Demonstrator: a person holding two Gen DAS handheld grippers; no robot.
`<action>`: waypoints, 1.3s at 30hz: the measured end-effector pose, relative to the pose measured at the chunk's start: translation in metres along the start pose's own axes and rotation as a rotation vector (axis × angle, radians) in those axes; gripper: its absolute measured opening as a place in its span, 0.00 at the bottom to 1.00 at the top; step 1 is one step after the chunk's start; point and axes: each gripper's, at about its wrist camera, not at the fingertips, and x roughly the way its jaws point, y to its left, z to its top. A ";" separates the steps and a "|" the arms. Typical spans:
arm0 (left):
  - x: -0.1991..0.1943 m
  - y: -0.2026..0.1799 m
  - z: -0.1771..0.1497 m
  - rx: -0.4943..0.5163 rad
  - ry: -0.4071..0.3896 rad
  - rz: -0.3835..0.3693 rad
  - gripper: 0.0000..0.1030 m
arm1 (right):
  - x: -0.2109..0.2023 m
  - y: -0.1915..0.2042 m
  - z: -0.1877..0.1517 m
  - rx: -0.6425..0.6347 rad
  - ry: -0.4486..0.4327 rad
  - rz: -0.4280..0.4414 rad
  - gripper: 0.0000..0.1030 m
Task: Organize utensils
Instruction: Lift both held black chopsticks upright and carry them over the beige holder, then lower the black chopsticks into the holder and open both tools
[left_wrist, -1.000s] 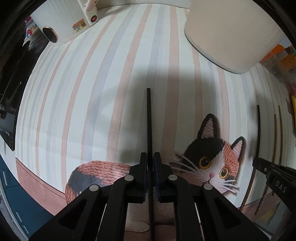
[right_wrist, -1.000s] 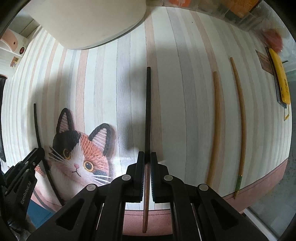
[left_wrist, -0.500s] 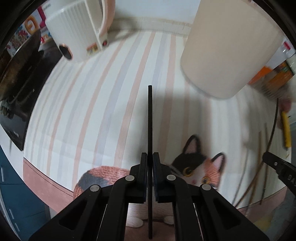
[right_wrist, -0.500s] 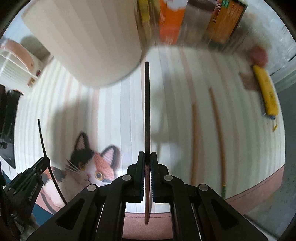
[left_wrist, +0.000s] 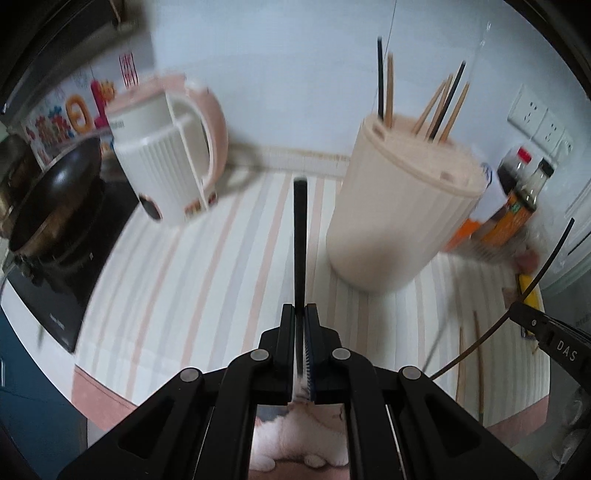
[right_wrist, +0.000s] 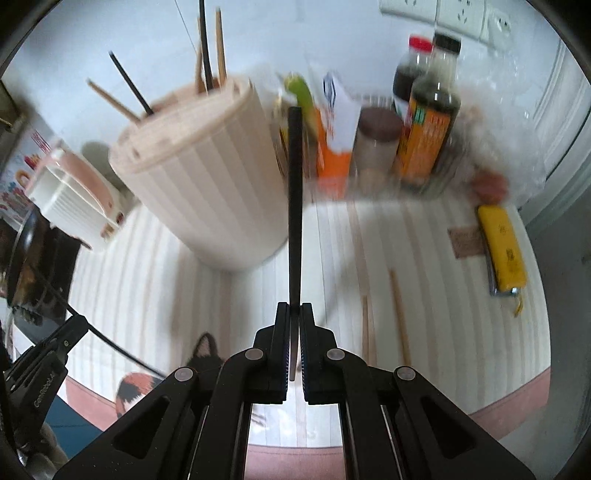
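Observation:
My left gripper (left_wrist: 300, 314) is shut on a black chopstick (left_wrist: 300, 236) that points forward, held above the striped mat. My right gripper (right_wrist: 294, 310) is shut on another dark chopstick (right_wrist: 295, 206), also raised. A cream ribbed utensil holder (left_wrist: 399, 214) stands ahead to the right in the left wrist view, and ahead to the left in the right wrist view (right_wrist: 199, 177). Several wooden and black chopsticks (left_wrist: 439, 107) stick out of its top. Two wooden chopsticks (right_wrist: 397, 314) lie on the mat right of my right gripper. The right gripper and its chopstick show at the left wrist view's right edge (left_wrist: 532, 317).
A pink and white kettle (left_wrist: 170, 155) stands at the back left, with a black pan (left_wrist: 55, 192) on a cooktop beside it. Sauce bottles (right_wrist: 428, 122) and packets stand behind the holder. A yellow tool (right_wrist: 502, 251) lies at the mat's right edge.
Both grippers have lifted and tilted up with their chopsticks, away from the cat picture. The holder's top and the back wall have come into view.

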 end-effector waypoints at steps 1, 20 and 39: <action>-0.004 -0.001 0.004 -0.002 -0.012 0.000 0.02 | -0.004 0.000 0.003 -0.003 -0.014 0.004 0.05; -0.087 0.000 0.073 -0.062 -0.140 -0.080 0.02 | -0.100 0.010 0.078 -0.047 -0.183 0.155 0.05; -0.126 -0.057 0.181 -0.026 -0.279 -0.186 0.02 | -0.129 0.026 0.210 -0.025 -0.293 0.229 0.05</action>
